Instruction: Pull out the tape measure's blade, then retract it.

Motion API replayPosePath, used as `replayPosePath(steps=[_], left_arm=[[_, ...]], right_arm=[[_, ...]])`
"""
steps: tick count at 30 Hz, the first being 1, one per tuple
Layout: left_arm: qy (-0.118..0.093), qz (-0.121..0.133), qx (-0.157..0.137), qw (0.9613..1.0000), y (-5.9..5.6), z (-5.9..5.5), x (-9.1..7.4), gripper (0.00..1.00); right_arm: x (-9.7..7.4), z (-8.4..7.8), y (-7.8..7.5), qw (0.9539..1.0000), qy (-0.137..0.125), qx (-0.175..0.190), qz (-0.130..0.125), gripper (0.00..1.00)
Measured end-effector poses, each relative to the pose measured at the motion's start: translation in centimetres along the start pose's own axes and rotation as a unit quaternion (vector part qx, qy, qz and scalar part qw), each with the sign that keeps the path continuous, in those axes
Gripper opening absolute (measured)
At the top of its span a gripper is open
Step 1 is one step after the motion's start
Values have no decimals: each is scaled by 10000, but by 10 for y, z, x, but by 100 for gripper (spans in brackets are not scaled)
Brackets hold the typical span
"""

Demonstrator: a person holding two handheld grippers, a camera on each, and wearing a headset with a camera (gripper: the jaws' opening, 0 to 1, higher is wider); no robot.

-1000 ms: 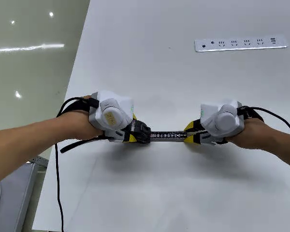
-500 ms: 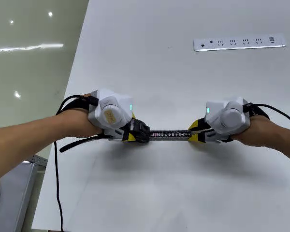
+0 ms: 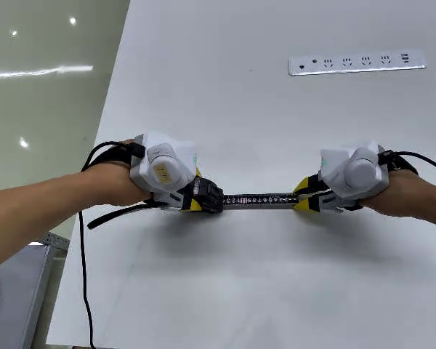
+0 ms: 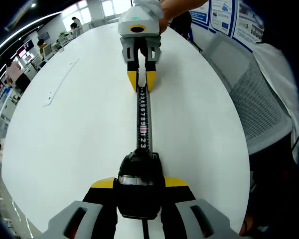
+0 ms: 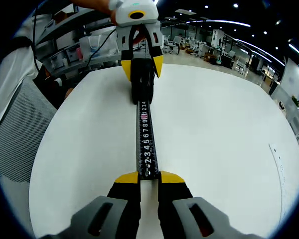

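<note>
Power strip (image 3: 356, 63) on white table (image 3: 276, 291)

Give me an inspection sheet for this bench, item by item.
Surface: white table, plain and flat.
Job's things: black tape measure case; blade drawn out a short way and stretched between the grippers, numbers facing up.
Clutter: power strip lying at the far side of the table.
Grippers: left gripper shut on the tape measure case; right gripper shut on the blade's end.
Cables: black cable runs from the left gripper down past the table edge; second cable loops behind the right gripper.
Surroundings: glossy floor beside the table; mesh chair next to it.
</note>
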State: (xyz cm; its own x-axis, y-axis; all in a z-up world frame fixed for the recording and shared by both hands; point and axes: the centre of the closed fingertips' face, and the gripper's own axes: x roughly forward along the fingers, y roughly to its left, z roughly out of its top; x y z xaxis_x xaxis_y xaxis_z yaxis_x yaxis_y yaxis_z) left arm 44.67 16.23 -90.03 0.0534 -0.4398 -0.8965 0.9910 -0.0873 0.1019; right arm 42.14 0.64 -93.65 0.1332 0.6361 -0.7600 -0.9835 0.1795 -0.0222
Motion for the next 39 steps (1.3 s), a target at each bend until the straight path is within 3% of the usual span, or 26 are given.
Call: replayPosePath(steps=[21, 39], left_arm=[[28, -20, 15, 10000, -1, 0, 0, 30], [27, -36, 8, 10000, -1, -1, 0, 30]], right_arm=[[-22, -17, 4, 9998, 54, 199, -36, 10], [-36, -37, -1, 9995, 138, 285, -87, 10]])
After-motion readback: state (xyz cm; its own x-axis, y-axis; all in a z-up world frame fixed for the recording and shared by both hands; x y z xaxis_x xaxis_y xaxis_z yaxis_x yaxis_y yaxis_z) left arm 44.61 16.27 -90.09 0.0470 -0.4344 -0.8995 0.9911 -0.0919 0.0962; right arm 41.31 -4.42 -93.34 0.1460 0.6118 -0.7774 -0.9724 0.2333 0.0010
